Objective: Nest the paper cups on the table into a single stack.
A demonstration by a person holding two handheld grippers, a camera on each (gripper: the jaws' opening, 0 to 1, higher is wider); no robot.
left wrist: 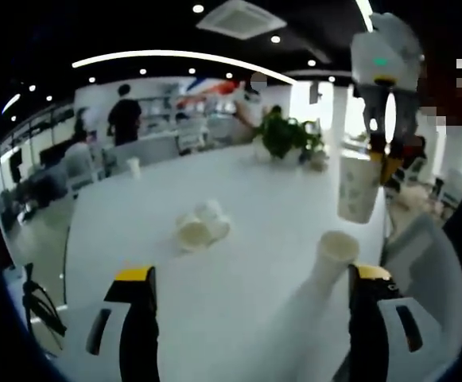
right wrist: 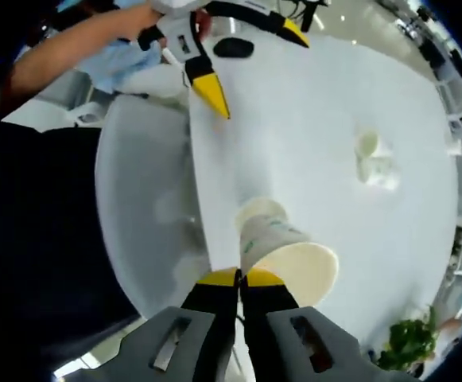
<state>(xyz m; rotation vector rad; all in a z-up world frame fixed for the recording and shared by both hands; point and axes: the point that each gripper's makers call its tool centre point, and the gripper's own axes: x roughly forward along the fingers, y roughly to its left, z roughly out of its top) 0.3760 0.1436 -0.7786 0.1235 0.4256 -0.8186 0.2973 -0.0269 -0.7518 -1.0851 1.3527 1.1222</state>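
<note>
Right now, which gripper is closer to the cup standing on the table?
Left. The left gripper is open around the standing cup; the right gripper holds another cup above it.

beyond the white table [left wrist: 215,294], an office: dark ceiling with a curved light strip [left wrist: 175,56], potted plant [left wrist: 282,135], people standing.

Matt paper cup [right wrist: 290,259]; smooth, faintly glossy white table [left wrist: 238,199]; plastic-looking yellow-tipped right gripper [right wrist: 241,278]
</note>
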